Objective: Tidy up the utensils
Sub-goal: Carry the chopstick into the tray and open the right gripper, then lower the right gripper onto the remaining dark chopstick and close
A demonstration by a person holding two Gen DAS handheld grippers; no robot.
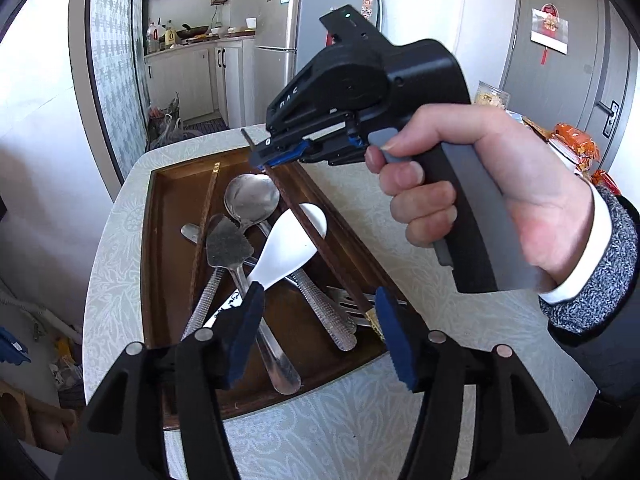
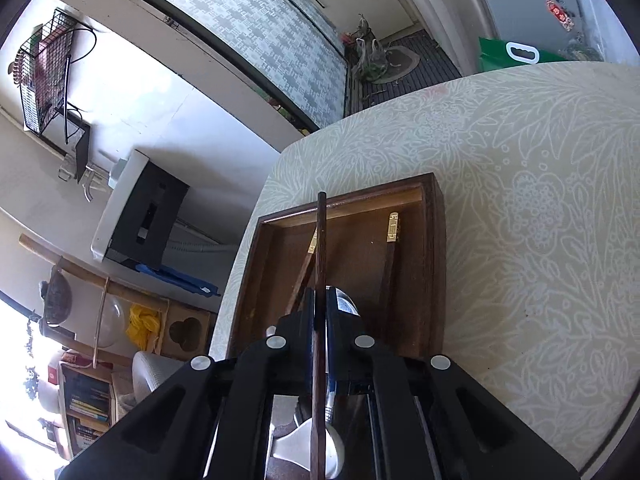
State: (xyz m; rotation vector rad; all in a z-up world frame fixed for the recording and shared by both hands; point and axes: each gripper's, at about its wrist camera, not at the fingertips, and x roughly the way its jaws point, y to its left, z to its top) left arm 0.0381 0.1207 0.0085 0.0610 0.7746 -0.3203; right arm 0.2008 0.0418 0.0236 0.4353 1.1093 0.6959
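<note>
Right hand (image 1: 492, 196), upper right of the left wrist frame, gripped the pistol handle of the right gripper (image 1: 262, 160), tilted down toward frame center. Its tongs were clamped on a dark chopstick (image 2: 320, 264), held slanting above the wooden tray (image 1: 160, 184). Left gripper (image 1: 320, 332), lower center, had its tongs apart over the tray's spoons (image 1: 252, 200), white rice paddle (image 1: 280, 252) and second chopstick (image 1: 206, 216).

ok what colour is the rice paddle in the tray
White. The rice paddle shows best in the left wrist view, lying among metal utensils in the brown wooden tray.
</note>
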